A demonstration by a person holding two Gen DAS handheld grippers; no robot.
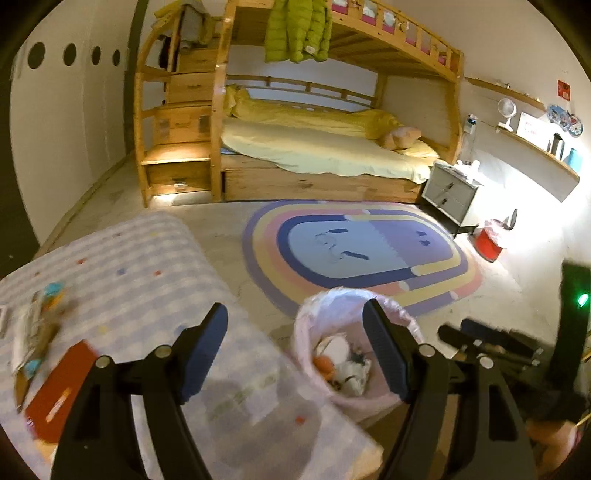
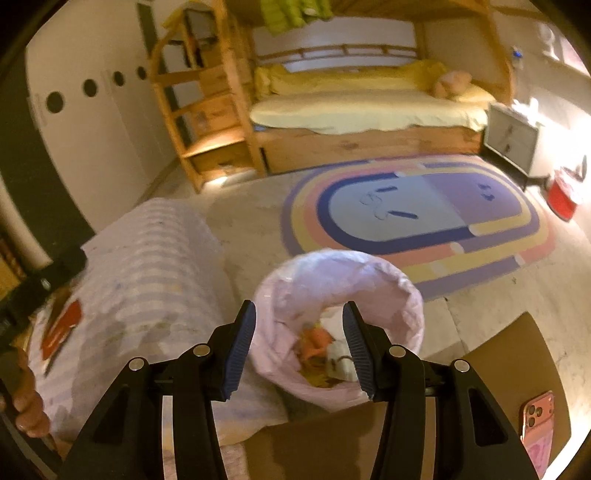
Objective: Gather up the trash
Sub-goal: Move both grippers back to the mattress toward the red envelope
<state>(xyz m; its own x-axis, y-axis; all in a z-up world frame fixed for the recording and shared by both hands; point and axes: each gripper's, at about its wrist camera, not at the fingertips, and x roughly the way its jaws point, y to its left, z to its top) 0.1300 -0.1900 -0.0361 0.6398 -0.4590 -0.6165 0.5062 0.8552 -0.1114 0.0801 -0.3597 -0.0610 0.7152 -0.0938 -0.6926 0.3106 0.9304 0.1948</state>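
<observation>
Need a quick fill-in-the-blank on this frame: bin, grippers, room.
1. The bin by the table is lined with a ____ bag.
2. Both the left gripper and the right gripper are ____, holding nothing.
3. A ____ jacket hangs from the top bunk.
4. The phone lies on a ____ surface.

Missing words: pink; open; green; brown

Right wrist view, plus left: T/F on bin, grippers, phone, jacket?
1. The pink-lined trash bin holds trash. True.
2. The right gripper grips an orange scrap. False: jaws open, nothing between them.
3. The left gripper is shut. False: open and empty.
4. A pink phone lies on the cardboard. True.
5. The green jacket lies on the rug. False: it hangs from the bunk bed.
</observation>
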